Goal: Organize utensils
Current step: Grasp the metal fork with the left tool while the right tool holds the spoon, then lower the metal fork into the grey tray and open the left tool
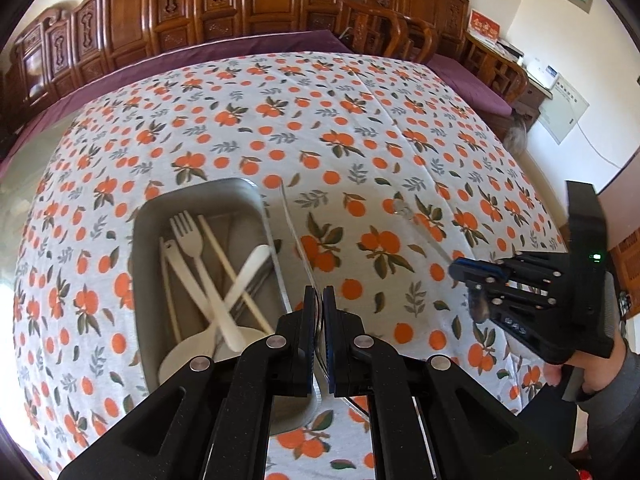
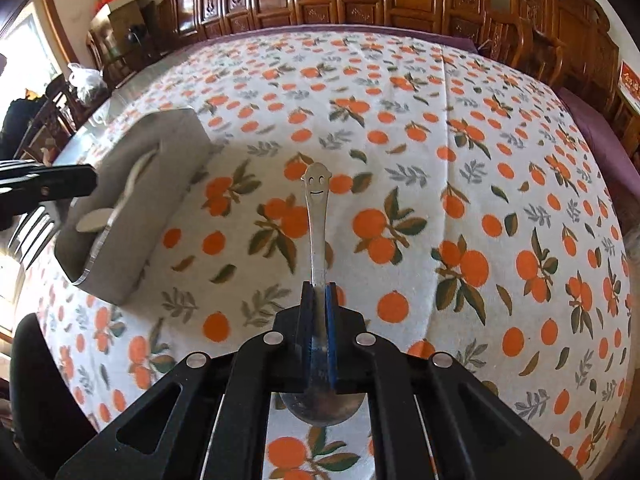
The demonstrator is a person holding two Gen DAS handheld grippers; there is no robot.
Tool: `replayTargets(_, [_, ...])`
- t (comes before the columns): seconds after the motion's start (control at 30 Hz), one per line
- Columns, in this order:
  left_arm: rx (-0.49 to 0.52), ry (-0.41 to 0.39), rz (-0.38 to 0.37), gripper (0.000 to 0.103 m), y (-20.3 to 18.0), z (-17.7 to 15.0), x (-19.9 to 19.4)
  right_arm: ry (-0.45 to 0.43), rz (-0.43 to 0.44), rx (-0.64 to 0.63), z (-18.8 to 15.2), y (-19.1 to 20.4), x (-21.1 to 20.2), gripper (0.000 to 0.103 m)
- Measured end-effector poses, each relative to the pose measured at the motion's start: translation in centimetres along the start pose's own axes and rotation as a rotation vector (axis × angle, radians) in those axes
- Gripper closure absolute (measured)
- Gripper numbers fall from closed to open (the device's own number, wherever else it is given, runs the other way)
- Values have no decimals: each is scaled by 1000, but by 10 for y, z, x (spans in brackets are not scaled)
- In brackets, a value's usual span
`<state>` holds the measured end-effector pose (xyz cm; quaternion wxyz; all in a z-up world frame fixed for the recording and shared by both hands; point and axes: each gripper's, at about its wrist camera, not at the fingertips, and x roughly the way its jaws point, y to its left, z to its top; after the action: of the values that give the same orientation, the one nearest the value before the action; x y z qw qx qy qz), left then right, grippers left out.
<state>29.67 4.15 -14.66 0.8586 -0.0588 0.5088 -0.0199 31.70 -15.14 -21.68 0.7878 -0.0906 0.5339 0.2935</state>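
My left gripper [image 1: 319, 296] is shut on a clear plastic fork [image 1: 294, 232], whose handle points ahead just right of the grey tray [image 1: 140, 280]. Its tines [image 2: 32, 228] hang below that gripper [image 2: 80, 182] in the right wrist view. The tray holds a white fork [image 1: 188, 232], white spoons [image 1: 248, 268] and chopsticks [image 1: 224, 252]. My right gripper [image 2: 319, 292] is shut on a metal spoon [image 2: 317, 208] with a smiley face on its handle end, lifted over the tablecloth; its bowl sits under the fingers. The right gripper [image 1: 458, 271] appears right of the left one, well right of the tray [image 2: 132, 248].
An orange-print tablecloth [image 2: 440, 160] covers the table over a purple cloth [image 1: 280, 42]. Carved wooden cabinets [image 1: 240, 4] and chairs [image 1: 404, 36] line the far side. A person's hand [image 1: 560, 372] holds the right gripper. A plastic bag [image 2: 84, 76] sits at the far left.
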Motion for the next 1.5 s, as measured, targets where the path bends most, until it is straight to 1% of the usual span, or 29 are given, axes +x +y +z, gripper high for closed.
replayTargets(0.1, [-7,-14,7,101,9,-1,-4,-15,9,-9,5,7,-6,96])
replayTargets(0.13, [-9,-19,3,103,12,-1,-5,-18,13,-13,6,9,-7,96])
replayTargets(0.27, [-9,-38,-1,103,19,-1,-11,-22,26,-28,9,19,-7,96])
replayTargets(0.33, [-4,-35,21,103,22,-2,-9,-24,30,-34,9,23,-7,96])
replayTargets(0.47, [-32,-22,29,103,34,-7,-5,-29,37,-30,6,27,-8,96])
replayTargets(0.5, [-34,-23,27,103,36,-10,-5,-29,28,-25,5,25,-8,96])
replayTargets(0.6, [-33,-23,13,103,35,-13,-7,-41,26,-2,0,17,-12,96])
replayTargets(0.67, [-17,-24,3,103,26,-13,-7,-51,25,16,-4,8,-17,96])
replayTargets(0.73, [11,-14,-30,103,13,-14,-5,-61,29,32,-8,1,-24,96])
replayTargets(0.8, [75,5,-50,99,-8,-15,2,-70,32,41,-12,-4,-31,96])
replayTargets(0.83, [100,15,-51,92,-16,-15,5,-74,36,45,-14,-6,-34,96])
replayTargets(0.87, [131,29,-47,88,-24,-15,10,-77,38,47,-16,-8,-36,96])
replayTargets(0.9, [172,55,-32,86,-34,-14,19,-81,37,48,-18,-9,-38,96])
replayTargets(0.93, [190,74,-32,85,-39,-13,24,-85,38,49,-20,-10,-41,96])
replayTargets(1.1, [279,202,-7,85,-57,-10,60,-111,55,61,-27,-17,-53,96])
replayTargets(1.2, [304,253,2,85,-60,-12,75,-120,63,65,-29,-20,-57,96])
replayTargets(1.23, [308,279,19,85,-60,-13,83,-123,65,65,-29,-21,-58,96])
replayTargets(1.37, [315,322,54,85,-59,-14,99,-130,72,67,-29,-24,-61,96])
replayTargets(1.43, [336,318,73,85,-61,-15,102,-133,75,67,-29,-24,-62,96])
replayTargets(1.5, [327,322,66,86,-61,-16,106,-134,77,66,-29,-23,-63,96])
